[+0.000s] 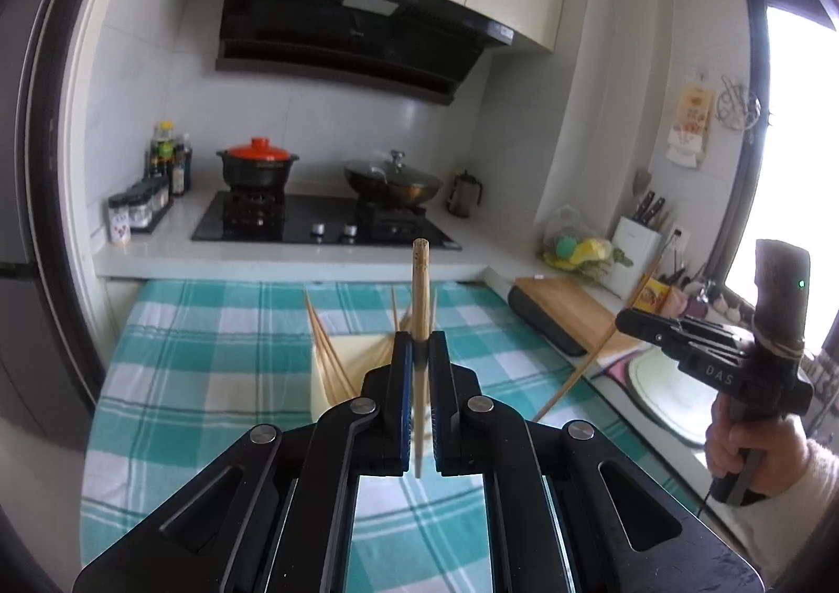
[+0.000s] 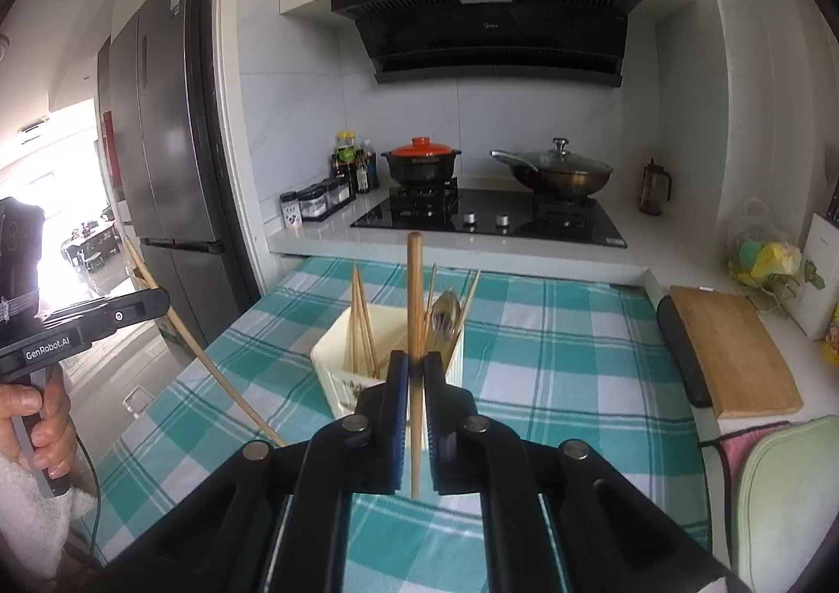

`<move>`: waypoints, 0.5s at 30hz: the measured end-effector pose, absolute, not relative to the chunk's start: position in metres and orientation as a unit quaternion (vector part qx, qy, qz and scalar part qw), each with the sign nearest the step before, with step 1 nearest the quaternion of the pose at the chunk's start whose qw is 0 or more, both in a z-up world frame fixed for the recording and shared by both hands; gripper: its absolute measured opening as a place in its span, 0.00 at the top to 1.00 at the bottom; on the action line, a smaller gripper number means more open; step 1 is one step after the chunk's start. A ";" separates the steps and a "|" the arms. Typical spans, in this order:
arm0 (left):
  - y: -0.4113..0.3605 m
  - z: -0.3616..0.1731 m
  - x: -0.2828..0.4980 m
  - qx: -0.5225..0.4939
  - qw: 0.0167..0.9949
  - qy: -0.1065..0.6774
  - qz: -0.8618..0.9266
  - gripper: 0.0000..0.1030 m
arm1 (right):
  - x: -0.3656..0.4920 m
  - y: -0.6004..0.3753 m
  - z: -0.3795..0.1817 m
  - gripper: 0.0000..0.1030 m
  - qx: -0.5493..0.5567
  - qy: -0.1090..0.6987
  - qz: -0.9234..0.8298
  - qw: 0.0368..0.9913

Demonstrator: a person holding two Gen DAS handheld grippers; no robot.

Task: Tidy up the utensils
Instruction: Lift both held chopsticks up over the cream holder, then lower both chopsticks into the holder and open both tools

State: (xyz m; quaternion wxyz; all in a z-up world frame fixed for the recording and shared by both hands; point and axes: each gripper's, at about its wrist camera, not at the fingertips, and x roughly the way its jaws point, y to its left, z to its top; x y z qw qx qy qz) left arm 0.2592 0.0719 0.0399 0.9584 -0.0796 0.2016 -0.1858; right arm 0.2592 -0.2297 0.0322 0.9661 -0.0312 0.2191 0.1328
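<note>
Checked cloth (image 2: 577, 346) below — both tongs (image 1: 419, 346) (image 2: 414, 367) pinch round wooden chopsticks (image 1: 420, 278) (image 2: 414, 289).

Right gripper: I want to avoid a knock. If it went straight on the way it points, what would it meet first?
Probably the cream utensil holder with its chopsticks, directly ahead of the right gripper; depth is uncertain.

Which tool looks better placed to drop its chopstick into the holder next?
Right, marginally. Both the right tool and left tool grip upright chopsticks, but the right wrist view shows the utensil holder's open top clearly ahead.
</note>
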 end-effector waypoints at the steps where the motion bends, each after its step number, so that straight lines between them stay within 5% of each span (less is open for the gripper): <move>1: 0.074 0.050 0.269 -0.082 0.962 0.187 -0.179 0.96 | 0.265 -0.228 0.043 0.94 -0.032 0.204 0.131 0.970; 6: 0.070 0.064 0.333 -0.071 0.968 0.181 -0.156 0.96 | 0.313 -0.216 0.073 0.94 -0.031 0.163 0.134 0.977; 15: 0.038 -0.014 0.435 -0.036 0.926 0.343 -0.152 0.96 | 0.433 -0.180 -0.007 0.94 -0.041 0.326 0.170 0.929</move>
